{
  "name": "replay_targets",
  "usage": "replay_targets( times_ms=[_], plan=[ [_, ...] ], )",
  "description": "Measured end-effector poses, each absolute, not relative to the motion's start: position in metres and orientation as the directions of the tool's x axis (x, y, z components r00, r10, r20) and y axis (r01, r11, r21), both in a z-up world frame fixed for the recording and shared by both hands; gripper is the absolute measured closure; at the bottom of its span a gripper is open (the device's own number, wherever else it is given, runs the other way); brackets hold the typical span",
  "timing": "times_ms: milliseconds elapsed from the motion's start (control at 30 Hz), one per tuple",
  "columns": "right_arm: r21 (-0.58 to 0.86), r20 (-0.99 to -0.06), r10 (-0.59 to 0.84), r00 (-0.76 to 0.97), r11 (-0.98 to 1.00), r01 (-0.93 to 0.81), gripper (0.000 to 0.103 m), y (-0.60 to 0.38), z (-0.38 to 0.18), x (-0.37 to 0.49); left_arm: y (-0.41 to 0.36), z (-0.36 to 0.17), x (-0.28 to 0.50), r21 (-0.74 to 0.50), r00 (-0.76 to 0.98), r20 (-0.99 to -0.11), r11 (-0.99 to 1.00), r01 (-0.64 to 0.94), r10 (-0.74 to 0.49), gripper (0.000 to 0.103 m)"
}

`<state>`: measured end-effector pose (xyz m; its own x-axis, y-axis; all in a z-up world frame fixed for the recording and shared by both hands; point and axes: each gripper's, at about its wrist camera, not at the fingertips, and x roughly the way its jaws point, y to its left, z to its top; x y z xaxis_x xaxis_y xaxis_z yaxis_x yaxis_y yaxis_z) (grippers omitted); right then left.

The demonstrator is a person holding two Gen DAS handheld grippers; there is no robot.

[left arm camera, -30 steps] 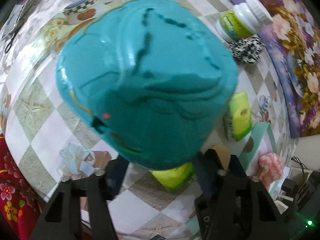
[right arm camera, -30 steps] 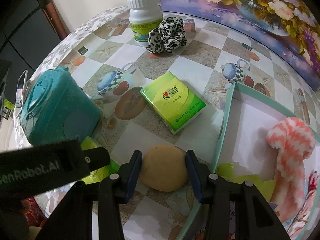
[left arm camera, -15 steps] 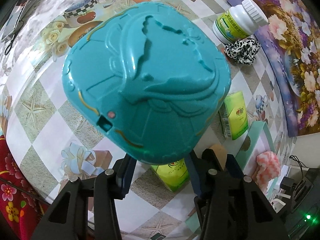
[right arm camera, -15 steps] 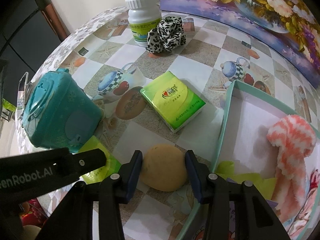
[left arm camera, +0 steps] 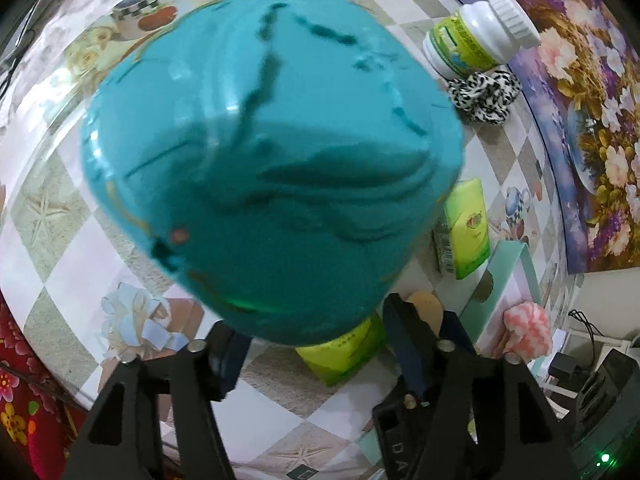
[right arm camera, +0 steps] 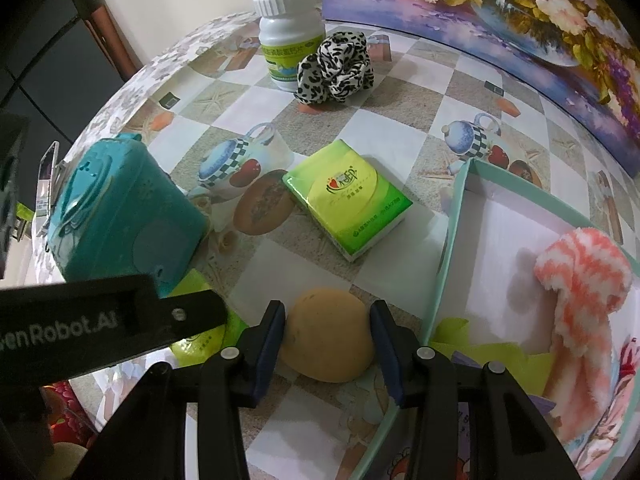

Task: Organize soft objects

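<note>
My right gripper (right arm camera: 328,316) is shut on a tan round bun-shaped soft thing (right arm camera: 328,344) that rests on the table beside the tray. My left gripper (left arm camera: 312,320) points down with its jaws opening. A green tissue pack (left arm camera: 344,352) lies on the table between its fingers, touching neither pad. A blurred teal plastic box (left arm camera: 264,160) fills that view and hides the fingertips. A second green tissue pack (right arm camera: 348,208) lies mid-table. A leopard-print scrunchie (right arm camera: 336,68) sits at the back. A pink-and-white fluffy cloth (right arm camera: 576,272) lies in the mint-rimmed tray (right arm camera: 456,216).
A white pill bottle (right arm camera: 290,44) stands behind the scrunchie. The teal box (right arm camera: 120,220) stands at the table's left edge. A flower-print wall panel (right arm camera: 520,12) borders the back. The left gripper's black body (right arm camera: 100,320) reaches over the front-left corner.
The left jaws narrowed, then spread wider than before. The teal box shifted in the left wrist view and is now blurred. The right gripper and the bun have not moved.
</note>
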<state>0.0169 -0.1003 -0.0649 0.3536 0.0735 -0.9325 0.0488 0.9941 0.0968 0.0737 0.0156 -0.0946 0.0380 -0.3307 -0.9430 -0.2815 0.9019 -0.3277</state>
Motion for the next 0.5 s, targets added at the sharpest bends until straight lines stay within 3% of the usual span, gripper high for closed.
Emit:
replay_targets(
  times_ms=[333,500],
  plan=[
    [0.107,-0.931,0.083,0.356,0.993,0.048,0.056,-0.102,-0.065,0.016,-0.004,-0.091,0.077,-0.211,0.043,-0.978,0.958,-0.193,-0.206,0.035],
    [0.117,-0.93,0.09,0.356,0.992,0.055,0.056,-0.103,-0.064,0.015,-0.005,-0.088,0.074,-0.207,0.048,-0.978,0.964,-0.169,-0.201,0.038]
  ],
)
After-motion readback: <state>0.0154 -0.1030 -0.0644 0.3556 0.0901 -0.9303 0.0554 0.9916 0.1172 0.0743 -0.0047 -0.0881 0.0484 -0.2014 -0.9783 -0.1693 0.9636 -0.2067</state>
